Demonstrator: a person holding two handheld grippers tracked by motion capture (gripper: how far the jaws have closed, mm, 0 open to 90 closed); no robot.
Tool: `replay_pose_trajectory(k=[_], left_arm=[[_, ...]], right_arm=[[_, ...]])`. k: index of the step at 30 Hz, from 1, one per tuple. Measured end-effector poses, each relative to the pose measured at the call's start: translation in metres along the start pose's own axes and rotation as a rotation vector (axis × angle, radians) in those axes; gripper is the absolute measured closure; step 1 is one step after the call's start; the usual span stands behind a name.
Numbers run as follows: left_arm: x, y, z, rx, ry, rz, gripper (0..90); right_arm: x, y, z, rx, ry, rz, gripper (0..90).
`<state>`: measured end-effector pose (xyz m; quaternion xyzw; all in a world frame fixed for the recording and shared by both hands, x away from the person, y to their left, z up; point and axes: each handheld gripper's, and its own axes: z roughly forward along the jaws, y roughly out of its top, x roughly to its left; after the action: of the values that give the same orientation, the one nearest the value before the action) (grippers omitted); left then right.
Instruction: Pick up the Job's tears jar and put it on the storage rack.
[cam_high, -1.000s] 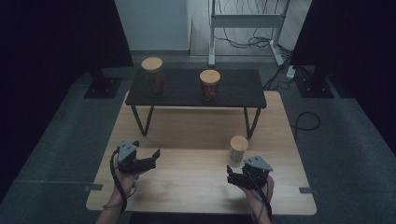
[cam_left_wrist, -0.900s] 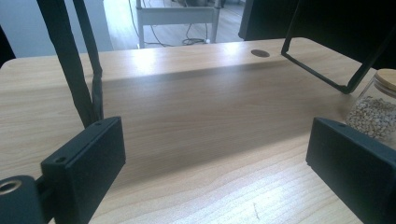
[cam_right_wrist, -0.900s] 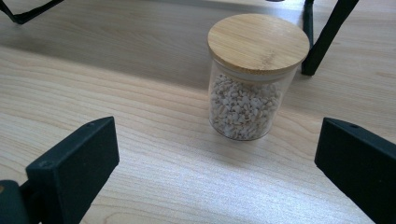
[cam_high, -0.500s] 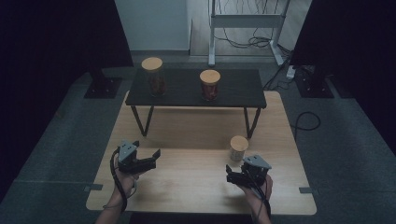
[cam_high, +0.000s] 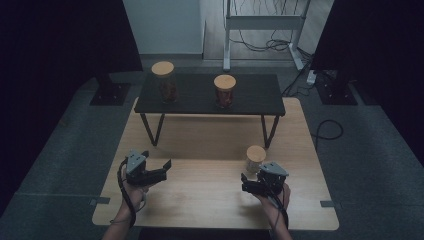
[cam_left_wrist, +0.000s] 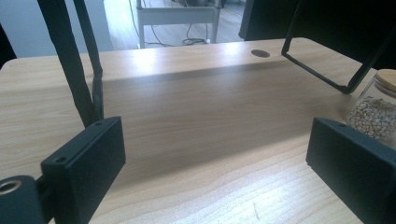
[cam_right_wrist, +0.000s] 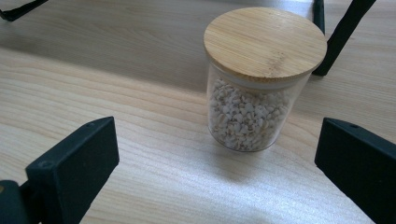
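A glass jar of pale grains (cam_high: 256, 159) with a bamboo lid stands on the wooden table (cam_high: 210, 140), right of centre. My right gripper (cam_high: 254, 175) is just in front of it, open. In the right gripper view the jar (cam_right_wrist: 259, 93) stands upright ahead of the wide-apart jaws of the right gripper (cam_right_wrist: 215, 163), a little right of centre and untouched. My left gripper (cam_high: 157, 163) hovers open over the table's left front. The left gripper view has bare wood between the jaws of the left gripper (cam_left_wrist: 217, 172), and the same jar (cam_left_wrist: 376, 105) at the right edge.
A low black shelf (cam_high: 195, 97) on thin metal legs (cam_left_wrist: 77, 70) spans the table's far half. It carries two lidded jars with dark contents (cam_high: 164, 82) (cam_high: 224, 91). Behind the table are a white frame (cam_high: 262, 22), floor cables and dark stands.
The right gripper has edged slightly left and forward, toward the jar. The left gripper has held still.
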<state>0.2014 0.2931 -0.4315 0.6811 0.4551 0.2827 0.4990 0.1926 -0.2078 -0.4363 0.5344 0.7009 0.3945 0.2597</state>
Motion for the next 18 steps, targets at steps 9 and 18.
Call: replay_pose_trajectory(k=[9,18], left_arm=[[-0.001,0.000,0.001,0.006,0.000,0.002,4.4],[0.001,-0.001,0.002,0.010,0.005,-0.005,4.3]], right_arm=[[-0.004,0.004,0.009,0.013,-0.003,-0.001,0.0],[-0.008,0.011,0.023,0.026,0.002,-0.010,0.0]])
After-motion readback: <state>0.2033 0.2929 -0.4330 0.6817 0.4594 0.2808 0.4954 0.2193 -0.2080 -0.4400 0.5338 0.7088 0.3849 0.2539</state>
